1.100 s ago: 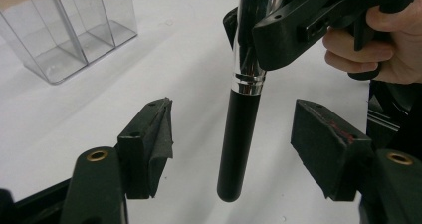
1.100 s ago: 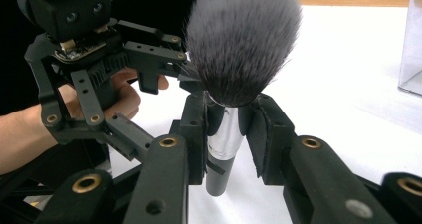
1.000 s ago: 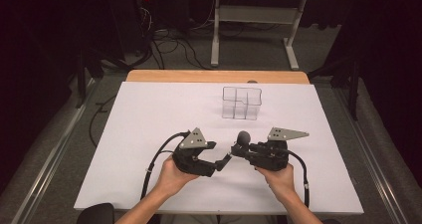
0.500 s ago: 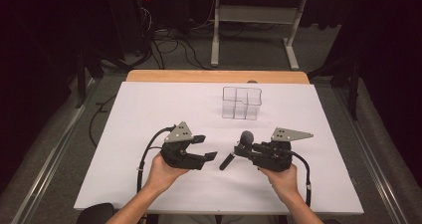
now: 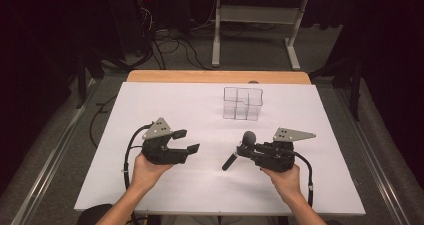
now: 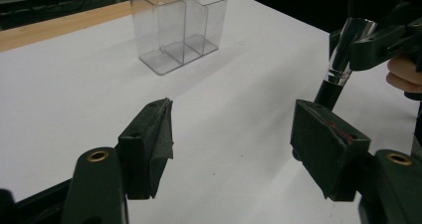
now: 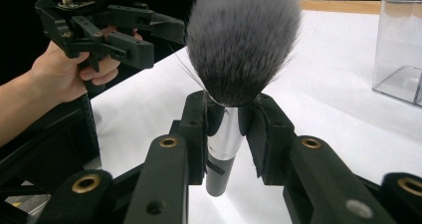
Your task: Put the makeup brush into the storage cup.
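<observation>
The right gripper (image 5: pixel 243 150) has its jaws closed on a makeup brush (image 5: pixel 239 151), pressing on the shiny silver metal ferrule (image 7: pixel 225 133) just under the bristles. The brush has a round, fluffy head (image 7: pixel 243 40) of grey hairs with paler tips and a smooth black handle (image 5: pixel 230 161), which slants down toward the white desk (image 5: pixel 165 105). It is held above the desk, nearer to the person than the clear plastic organizer (image 5: pixel 242 103). This organizer is a box with thin transparent walls that divide it into compartments, and it stands upright on the desk. The left gripper (image 5: pixel 186 141) is to the left of the brush and apart from it, with its black jaws open and nothing between their flat, matte pads (image 6: pixel 153 137).
</observation>
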A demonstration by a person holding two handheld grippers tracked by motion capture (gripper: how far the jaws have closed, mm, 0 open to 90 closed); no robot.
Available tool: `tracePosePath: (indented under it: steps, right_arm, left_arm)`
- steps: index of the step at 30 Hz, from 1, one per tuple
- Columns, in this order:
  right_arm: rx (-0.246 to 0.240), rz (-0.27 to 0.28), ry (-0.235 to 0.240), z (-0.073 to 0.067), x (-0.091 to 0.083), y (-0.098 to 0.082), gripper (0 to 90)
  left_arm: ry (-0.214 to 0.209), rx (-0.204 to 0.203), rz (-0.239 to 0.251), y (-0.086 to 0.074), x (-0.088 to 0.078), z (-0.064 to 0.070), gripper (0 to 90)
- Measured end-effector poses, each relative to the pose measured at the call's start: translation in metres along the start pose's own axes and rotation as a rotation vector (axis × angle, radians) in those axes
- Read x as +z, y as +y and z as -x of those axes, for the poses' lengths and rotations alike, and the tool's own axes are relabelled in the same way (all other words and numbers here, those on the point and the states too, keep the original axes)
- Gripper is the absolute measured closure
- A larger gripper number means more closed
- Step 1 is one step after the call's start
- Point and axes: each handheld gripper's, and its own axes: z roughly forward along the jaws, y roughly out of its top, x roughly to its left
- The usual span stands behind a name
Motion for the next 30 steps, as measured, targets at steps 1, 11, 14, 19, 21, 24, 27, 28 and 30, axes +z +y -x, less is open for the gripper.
tracePosePath:
  steps: [1,11,14,19,21,24,27,28,30]
  right_arm:
    - [-0.002,0.001,-0.001,0.0,0.0,0.0,72.8]
    - [-0.003,-0.004,-0.007,0.001,-0.003,0.0,72.8]
    - [0.001,-0.003,-0.011,0.001,-0.004,0.0,72.8]
    - [-0.006,-0.002,-0.017,0.002,-0.007,0.001,72.8]
    - [-0.008,-0.008,-0.024,0.003,-0.008,0.002,72.8]
    - [-0.01,-0.014,-0.037,0.004,-0.012,0.002,72.8]
    - [-0.008,-0.015,-0.05,0.005,-0.016,0.002,72.8]
    - [-0.01,-0.014,-0.052,0.005,-0.018,0.003,72.8]
    - [-0.015,-0.019,-0.06,0.006,-0.02,0.003,72.8]
  left_arm:
    - [0.004,-0.005,0.006,-0.001,-0.002,-0.002,33.1]
    - [0.059,-0.067,0.049,-0.01,-0.019,-0.023,33.0]
    - [0.076,-0.081,0.057,-0.013,-0.023,-0.027,33.1]
    - [0.104,-0.098,0.066,-0.019,-0.028,-0.033,33.1]
    - [0.114,-0.105,0.068,-0.022,-0.029,-0.036,33.1]
    - [0.12,-0.134,0.066,-0.029,-0.03,-0.04,34.2]
    - [0.135,-0.144,0.063,-0.033,-0.032,-0.043,34.9]
    - [0.137,-0.144,0.066,-0.033,-0.032,-0.043,34.8]
    - [0.142,-0.143,0.068,-0.035,-0.034,-0.044,34.7]
